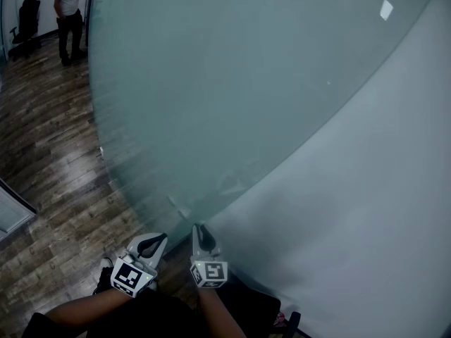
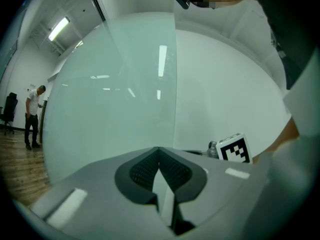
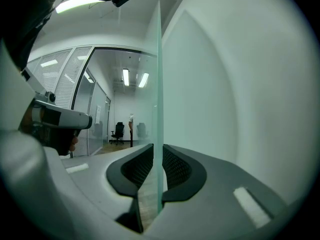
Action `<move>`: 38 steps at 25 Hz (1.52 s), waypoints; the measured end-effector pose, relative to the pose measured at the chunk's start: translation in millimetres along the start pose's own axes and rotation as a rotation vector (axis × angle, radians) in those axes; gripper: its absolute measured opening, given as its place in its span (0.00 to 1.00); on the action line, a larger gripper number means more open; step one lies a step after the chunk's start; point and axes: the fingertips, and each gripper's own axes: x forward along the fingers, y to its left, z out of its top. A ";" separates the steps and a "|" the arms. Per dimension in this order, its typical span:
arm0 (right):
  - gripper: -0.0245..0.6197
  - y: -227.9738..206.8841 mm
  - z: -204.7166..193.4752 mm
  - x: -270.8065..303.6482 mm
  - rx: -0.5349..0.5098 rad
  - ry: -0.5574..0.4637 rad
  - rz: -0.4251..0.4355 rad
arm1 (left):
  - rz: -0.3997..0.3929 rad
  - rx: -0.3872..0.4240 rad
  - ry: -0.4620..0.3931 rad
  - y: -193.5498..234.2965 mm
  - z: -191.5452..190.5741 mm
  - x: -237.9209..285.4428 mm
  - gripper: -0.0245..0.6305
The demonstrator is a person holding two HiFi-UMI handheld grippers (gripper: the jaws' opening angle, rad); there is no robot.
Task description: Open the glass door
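dim, cool cast; ceiling lights [image 2: 59,28] glare on glass door [image 2: 115,109]; fisheye edges dark

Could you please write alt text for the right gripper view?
The right gripper clamps its jaws on the edge of the glass door, which stands upright mid-view. A white wall fills the right; a corridor with a chair lies left.

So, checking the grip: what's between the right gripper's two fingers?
The edge of the frosted glass door, with both fingers of the right gripper against it; the right gripper view shows this.
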 end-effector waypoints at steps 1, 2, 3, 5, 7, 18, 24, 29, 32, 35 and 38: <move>0.13 -1.9 0.0 1.2 -0.002 -0.001 -0.001 | 0.000 0.000 0.000 0.5 0.0 0.6 0.04; 0.13 -3.8 0.4 2.7 -0.005 -0.002 -0.002 | 0.001 0.000 -0.001 1.2 0.4 1.1 0.04; 0.13 -5.5 1.0 4.3 -0.009 -0.003 -0.002 | 0.001 0.000 -0.003 2.2 1.0 1.4 0.04; 0.13 -8.0 2.1 6.7 -0.015 -0.003 -0.004 | 0.003 0.001 -0.004 4.0 2.7 0.6 0.04; 0.13 -11.1 1.9 7.6 -0.017 0.000 -0.010 | 0.005 -0.002 -0.003 5.0 3.3 -0.7 0.04; 0.14 -25.8 3.9 15.3 -0.020 -0.001 -0.035 | 0.008 -0.002 -0.005 8.2 6.7 -8.2 0.04; 0.14 -33.3 1.2 20.0 -0.019 -0.009 -0.058 | -0.001 0.003 -0.004 11.4 5.0 -9.5 0.04; 0.15 -40.4 1.7 26.5 -0.035 0.004 -0.053 | 0.011 -0.005 -0.008 14.8 9.5 -12.1 0.04; 0.15 -45.7 3.0 29.5 -0.027 0.004 -0.063 | 0.011 0.004 -0.005 15.9 11.4 -12.8 0.04; 0.15 -49.8 2.9 31.7 -0.029 0.012 -0.070 | 0.012 -0.002 0.006 16.0 10.7 -13.5 0.04; 0.15 -53.4 3.3 34.2 -0.025 0.009 -0.064 | 0.011 -0.003 0.009 14.6 13.4 -13.9 0.04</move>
